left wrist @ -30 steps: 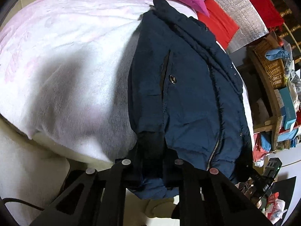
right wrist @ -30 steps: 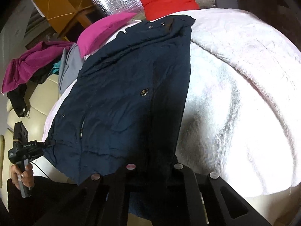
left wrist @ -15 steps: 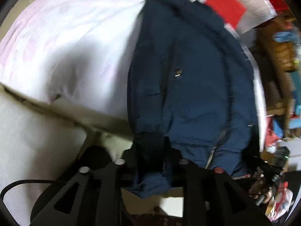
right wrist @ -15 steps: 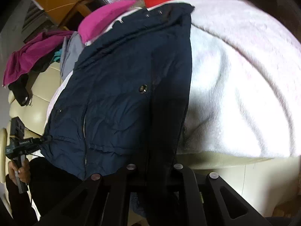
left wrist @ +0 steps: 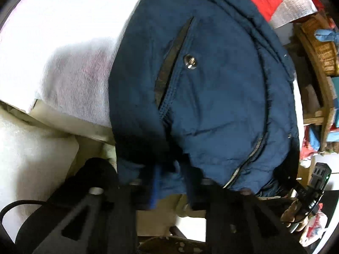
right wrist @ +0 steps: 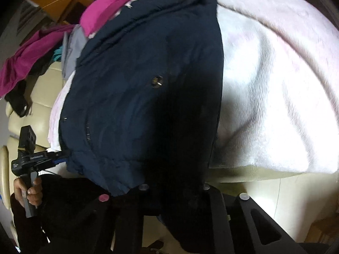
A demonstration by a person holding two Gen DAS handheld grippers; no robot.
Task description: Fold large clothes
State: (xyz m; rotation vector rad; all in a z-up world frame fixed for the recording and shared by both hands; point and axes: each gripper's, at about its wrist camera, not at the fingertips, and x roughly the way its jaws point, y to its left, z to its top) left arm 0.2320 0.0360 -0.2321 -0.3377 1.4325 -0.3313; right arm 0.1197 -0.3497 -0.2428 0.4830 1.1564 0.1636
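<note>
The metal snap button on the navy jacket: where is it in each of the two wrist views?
Left wrist: the snap button sits above centre, right of the dark pocket slit.
Right wrist: the button sits left of centre, on the navy jacket.
Shared landmark: the white blanket under the jacket.

jacket [left wrist: 211,89] on blanket [left wrist: 63,31], hem overhanging

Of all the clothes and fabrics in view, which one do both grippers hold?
The navy zip-up jacket, spread on the pale pink blanket. Left gripper and right gripper pinch its near hem; the magenta and red pieces lie untouched behind.
</note>
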